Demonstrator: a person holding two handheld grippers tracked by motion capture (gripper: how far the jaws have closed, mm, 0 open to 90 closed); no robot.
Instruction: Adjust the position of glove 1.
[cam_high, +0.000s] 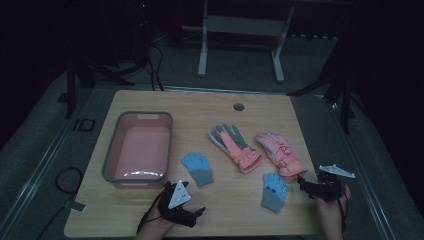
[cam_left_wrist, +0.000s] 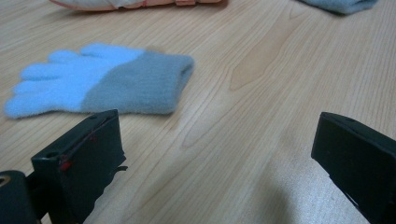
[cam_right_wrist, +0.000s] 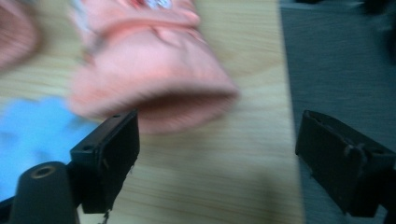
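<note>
Two small blue knit gloves lie on the wooden table: one (cam_high: 198, 168) near the middle front, also the blue glove (cam_left_wrist: 98, 81) ahead of my left jaws, and another (cam_high: 274, 190) to the right. Behind them lie two pink padded gloves, one with grey fingers (cam_high: 234, 146) and one patterned (cam_high: 280, 152). My left gripper (cam_high: 200, 211) rests at the table's front, open and empty (cam_left_wrist: 215, 158). My right gripper (cam_high: 301, 181) stands open by the patterned pink glove's cuff (cam_right_wrist: 154, 88), nothing between its jaws (cam_right_wrist: 217, 158).
A pink tub with a grey rim (cam_high: 111, 150) stands at the table's left, its inside bare. A small round hole (cam_high: 238, 106) sits near the far edge. The table's right edge (cam_right_wrist: 285, 116) runs close beside my right gripper, dark floor beyond.
</note>
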